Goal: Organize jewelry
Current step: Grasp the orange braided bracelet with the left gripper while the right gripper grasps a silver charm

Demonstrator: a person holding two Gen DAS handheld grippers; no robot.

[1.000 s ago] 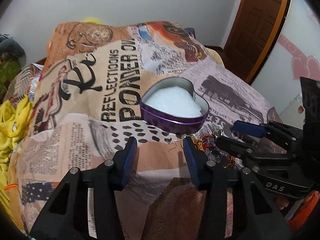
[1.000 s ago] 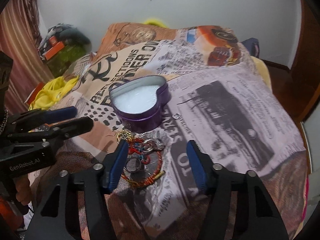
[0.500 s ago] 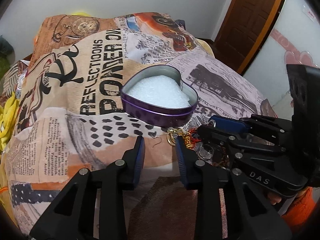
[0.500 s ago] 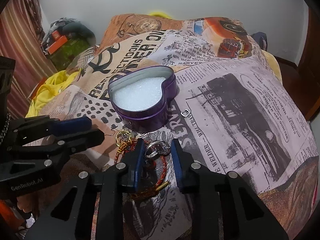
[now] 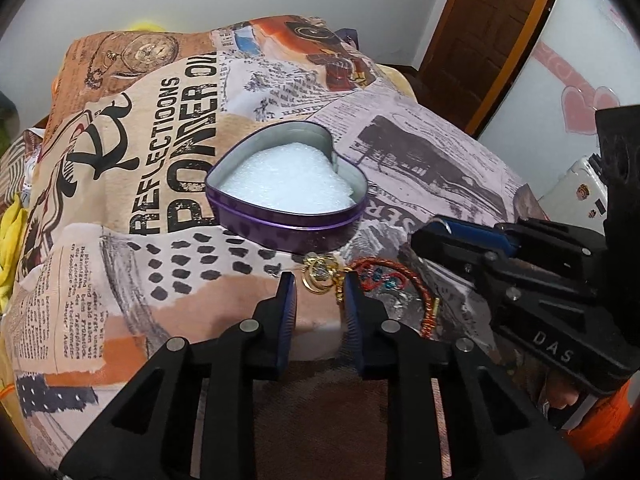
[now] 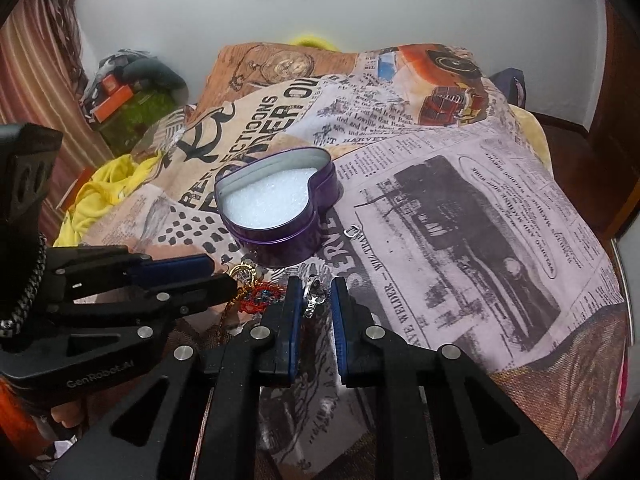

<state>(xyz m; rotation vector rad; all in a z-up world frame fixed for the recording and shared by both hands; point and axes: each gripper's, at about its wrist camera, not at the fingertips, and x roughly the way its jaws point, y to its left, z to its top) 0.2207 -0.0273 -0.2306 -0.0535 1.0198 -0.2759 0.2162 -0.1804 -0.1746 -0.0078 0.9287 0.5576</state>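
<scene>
A purple heart-shaped tin (image 5: 288, 216) with white foam inside stands open on the printed bedspread; it also shows in the right wrist view (image 6: 280, 216). Just in front of it lies a small heap of jewelry: a gold ring piece (image 5: 319, 276), a red beaded bracelet (image 5: 400, 280) and a silver ring (image 6: 312, 294). My left gripper (image 5: 319, 280) is narrowed around the gold piece, its fingers on either side. My right gripper (image 6: 312, 292) is narrowed around the silver ring, which hangs between its pads.
A small silver clasp (image 6: 352, 231) lies on the bedspread right of the tin. Yellow cloth (image 6: 96, 196) and bags (image 6: 128, 92) are heaped at the left. A wooden door (image 5: 492, 28) stands at the far right.
Both grippers have closed from wide open to narrow gaps. The left moved right onto the gold piece; the right closed on the silver ring and lifted it slightly.
</scene>
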